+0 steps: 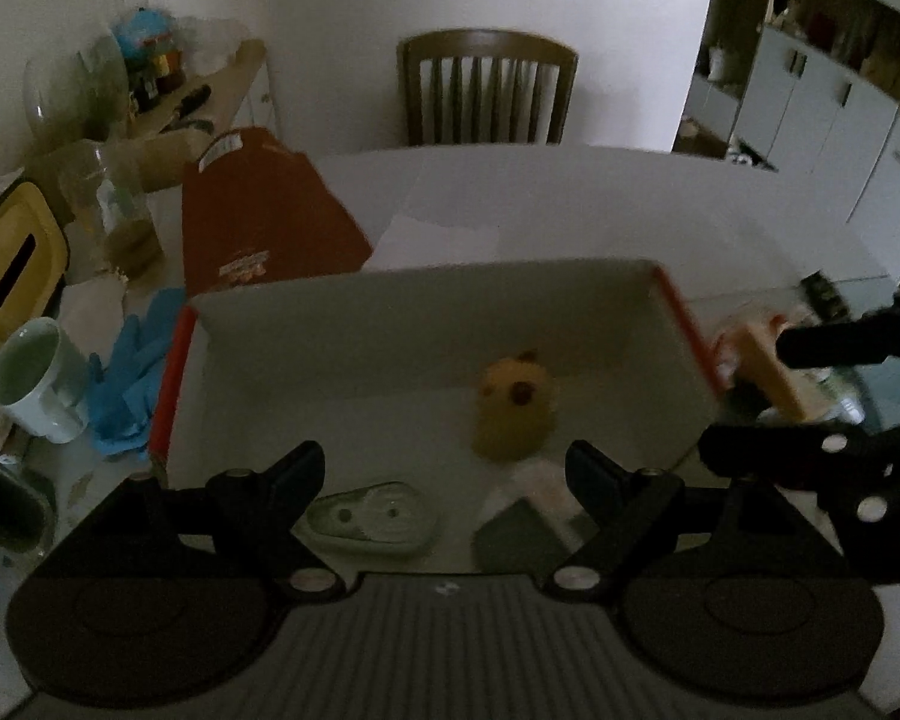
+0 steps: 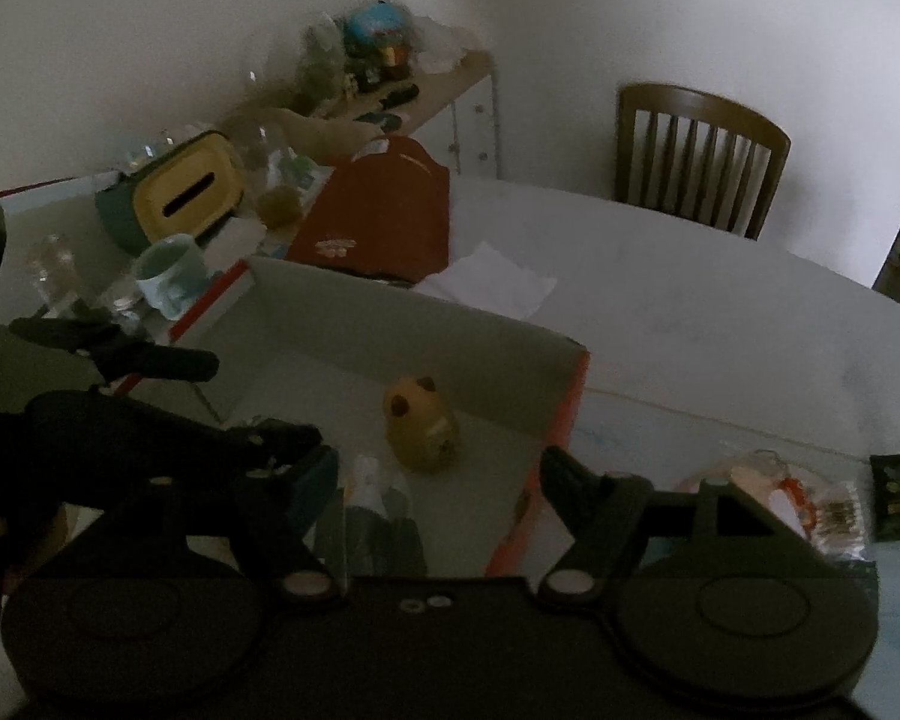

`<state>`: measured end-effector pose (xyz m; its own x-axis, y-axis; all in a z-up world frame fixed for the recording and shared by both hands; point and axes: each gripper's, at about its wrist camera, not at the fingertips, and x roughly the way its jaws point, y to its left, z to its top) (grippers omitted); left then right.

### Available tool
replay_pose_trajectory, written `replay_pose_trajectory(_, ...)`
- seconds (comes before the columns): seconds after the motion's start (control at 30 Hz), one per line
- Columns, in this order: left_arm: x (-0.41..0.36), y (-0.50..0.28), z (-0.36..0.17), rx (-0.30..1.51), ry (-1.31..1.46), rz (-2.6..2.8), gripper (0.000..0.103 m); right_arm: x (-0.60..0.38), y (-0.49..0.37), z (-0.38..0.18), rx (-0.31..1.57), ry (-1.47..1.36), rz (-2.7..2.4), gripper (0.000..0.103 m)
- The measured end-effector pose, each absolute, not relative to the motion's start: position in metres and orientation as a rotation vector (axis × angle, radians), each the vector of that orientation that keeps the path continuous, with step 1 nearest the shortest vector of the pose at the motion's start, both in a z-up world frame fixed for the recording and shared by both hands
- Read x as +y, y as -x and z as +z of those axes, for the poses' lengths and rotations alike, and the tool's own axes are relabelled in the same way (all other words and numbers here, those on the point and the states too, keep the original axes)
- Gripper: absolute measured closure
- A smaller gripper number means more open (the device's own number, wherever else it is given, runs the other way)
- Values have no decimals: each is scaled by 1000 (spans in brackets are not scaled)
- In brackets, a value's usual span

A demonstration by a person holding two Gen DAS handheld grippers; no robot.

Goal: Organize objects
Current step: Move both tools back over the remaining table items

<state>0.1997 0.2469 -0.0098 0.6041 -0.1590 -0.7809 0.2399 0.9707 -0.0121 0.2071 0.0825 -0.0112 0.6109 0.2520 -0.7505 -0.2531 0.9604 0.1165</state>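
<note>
A shallow white box with red outer sides [image 1: 426,324] [image 2: 402,324] lies on the table. Inside it rest a yellow plush toy [image 1: 513,411] [image 2: 420,426], a pale green oval gadget [image 1: 372,516], and a dark packet [image 1: 522,534] [image 2: 384,531]. My left gripper [image 1: 444,459] hovers open over the box's near part, nothing between its fingers. My right gripper [image 2: 438,459] also stands open above the box's right near corner. Each gripper shows in the other's view: the right one [image 1: 750,402] at the right edge, the left one [image 2: 264,396] at the left.
Left of the box are a pale mug [image 1: 33,384] [image 2: 171,276], blue gloves [image 1: 135,384], a red bag [image 1: 264,216] [image 2: 384,216], a yellow tissue box [image 1: 12,267] [image 2: 186,186] and bottles. Loose packets [image 2: 774,492] lie right of the box. A wooden chair [image 1: 486,87] [image 2: 699,156] stands beyond the table.
</note>
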Motion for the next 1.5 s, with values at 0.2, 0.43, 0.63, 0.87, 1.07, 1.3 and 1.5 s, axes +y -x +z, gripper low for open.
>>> replay_pose_trajectory(0.2, 216, -179, 7, 866, -88, -237, 15, 55, -183, 2, 824, 9, 313, 25)
replay_pose_trajectory(0.43, 172, -161, 15, 857, -68, -243, 15, 11, -161, 9, 801, 10, 316, 15)
replay_pose_trajectory(0.63, 131, -150, 15, 861, -37, -253, 15, -37, -141, 7, 782, -40, 303, 0)
replay_pose_trajectory(0.87, 93, -143, 13, 863, -17, -240, 14, -90, -119, -8, 776, -119, 245, 0)
replay_pose_trajectory(1.07, 63, -137, 8, 864, -12, -240, 14, -132, -101, -14, 765, -178, 188, 0)
replay_pose_trajectory(1.3, 37, -132, -6, 893, -3, -252, 1, -168, -86, -16, 756, -214, 133, 0)
replay_pose_trajectory(1.5, 23, -135, -21, 906, 15, -237, 1, -183, -94, -28, 819, -183, 146, 0)
